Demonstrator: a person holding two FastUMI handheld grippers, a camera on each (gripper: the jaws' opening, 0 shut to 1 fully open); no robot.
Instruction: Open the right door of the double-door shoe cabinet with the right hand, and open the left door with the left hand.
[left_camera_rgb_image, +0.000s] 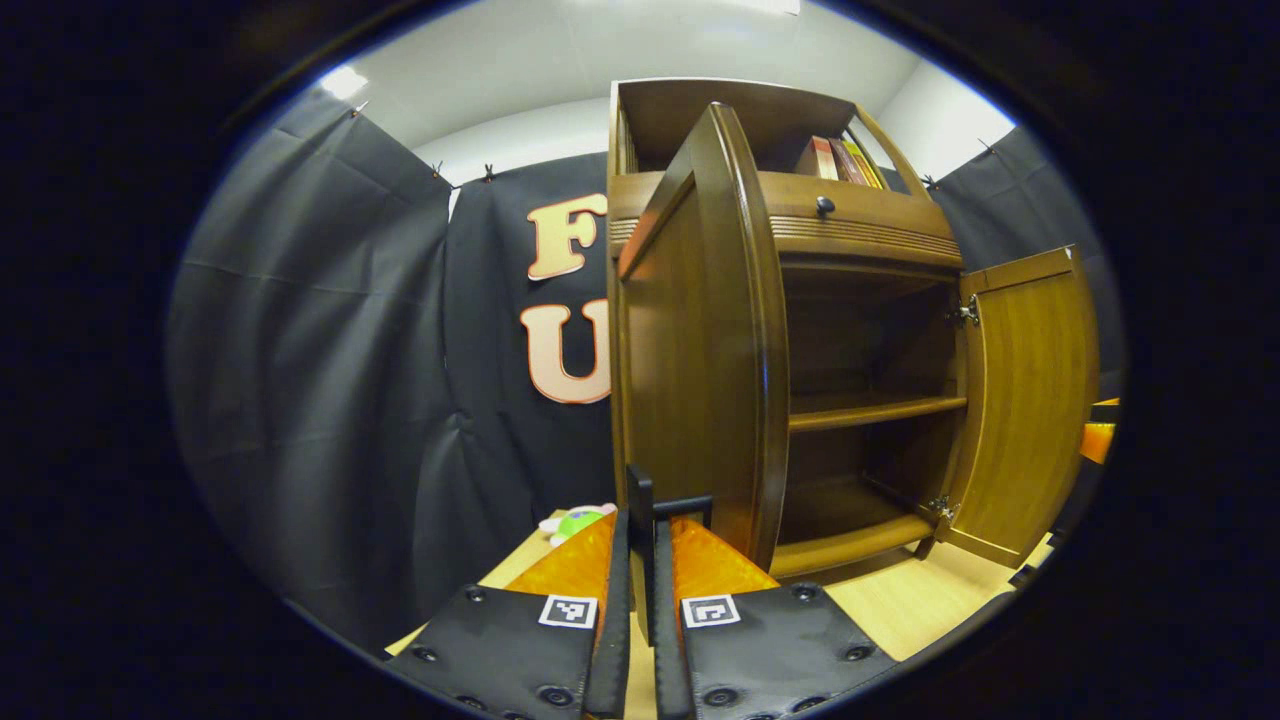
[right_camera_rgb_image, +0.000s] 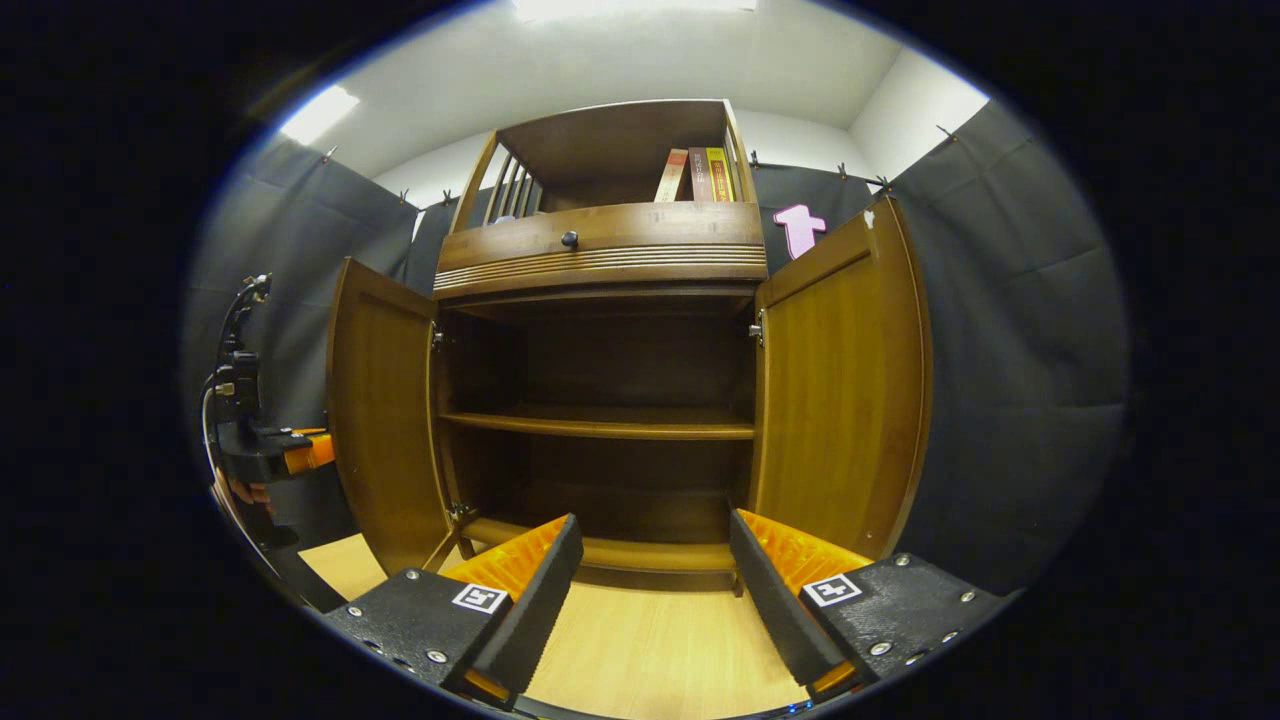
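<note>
The left door (left_camera_rgb_image: 700, 340) was held wide by the left gripper (left_camera_rgb_image: 640, 560), seemingly pinching its handle (left_camera_rgb_image: 640, 500); the right gripper (right_camera_rgb_image: 650, 570) was spread, empty.

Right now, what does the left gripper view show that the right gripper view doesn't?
Left gripper view: the left gripper, jaws shut on the handle of the left door, plus a green toy. Right gripper view: the right gripper, jaws open, empty, and the shelf face-on. Both: the cabinet, right door open too, books on top.
</note>
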